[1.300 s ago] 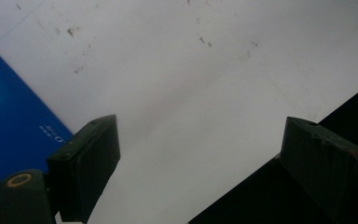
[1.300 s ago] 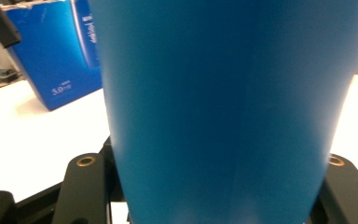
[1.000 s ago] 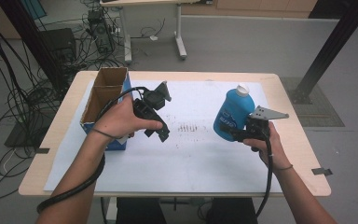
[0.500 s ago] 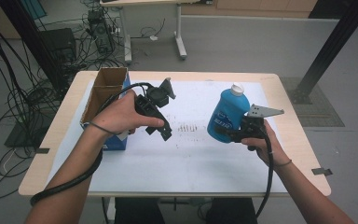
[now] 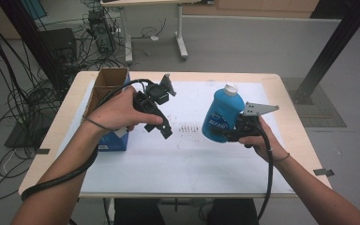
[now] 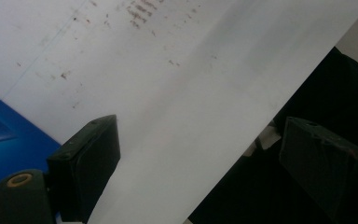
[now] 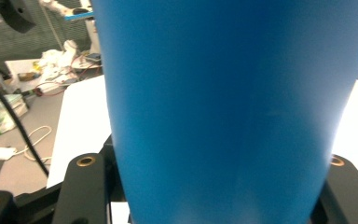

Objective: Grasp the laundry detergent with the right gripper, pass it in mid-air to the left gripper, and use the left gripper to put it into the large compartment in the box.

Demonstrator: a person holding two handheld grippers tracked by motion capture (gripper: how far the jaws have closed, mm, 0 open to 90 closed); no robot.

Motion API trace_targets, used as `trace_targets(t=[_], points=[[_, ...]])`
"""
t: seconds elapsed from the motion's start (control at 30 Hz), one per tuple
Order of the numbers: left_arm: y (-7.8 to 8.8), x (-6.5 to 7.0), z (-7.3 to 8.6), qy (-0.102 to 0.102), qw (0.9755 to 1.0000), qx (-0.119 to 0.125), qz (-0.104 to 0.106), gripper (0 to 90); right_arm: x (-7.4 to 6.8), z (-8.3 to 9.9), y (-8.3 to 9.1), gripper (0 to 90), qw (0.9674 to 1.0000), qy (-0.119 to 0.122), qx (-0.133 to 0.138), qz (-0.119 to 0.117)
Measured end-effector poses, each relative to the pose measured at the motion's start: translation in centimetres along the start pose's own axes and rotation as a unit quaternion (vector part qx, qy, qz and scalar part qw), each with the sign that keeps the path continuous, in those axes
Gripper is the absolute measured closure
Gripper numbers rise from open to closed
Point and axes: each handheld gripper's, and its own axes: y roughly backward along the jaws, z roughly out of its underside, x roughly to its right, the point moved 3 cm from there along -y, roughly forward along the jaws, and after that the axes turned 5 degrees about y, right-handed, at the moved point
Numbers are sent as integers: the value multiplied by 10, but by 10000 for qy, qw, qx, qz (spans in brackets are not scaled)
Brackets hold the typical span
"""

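**Two grippers, one bottle held**

One cardboard box (image 5: pixel 104 101) sits at the table's (image 5: pixel 290 140) nine o'clock edge. Just at its three o'clock the left gripper (image 5: pixel 165 130) hangs above the white sheet (image 5: pixel 168 164), jaws spread with nothing between them. At the sheet's three o'clock the right gripper (image 5: pixel 218 136) pinches the blue bottle (image 5: pixel 221 115) low on its body, white cap toward twelve.

Even, soft indoor light; both gripper views blurred close up.
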Motion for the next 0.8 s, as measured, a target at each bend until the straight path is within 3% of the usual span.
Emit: trace_targets(t=[0.4,0.5,0.8], points=[[12,8,-2,-335,9994,-3,-22,125,-20,-6,-16,402,9991,215,-151,-345],[12,9,-3,-466,9988,-62,-128,125,-24,-7,-19,402,9986,259,-159,-426],[20,15,-5,-785,9969,-42,-83,126,-38,-9,-29,402,9964,378,-203,-729]])
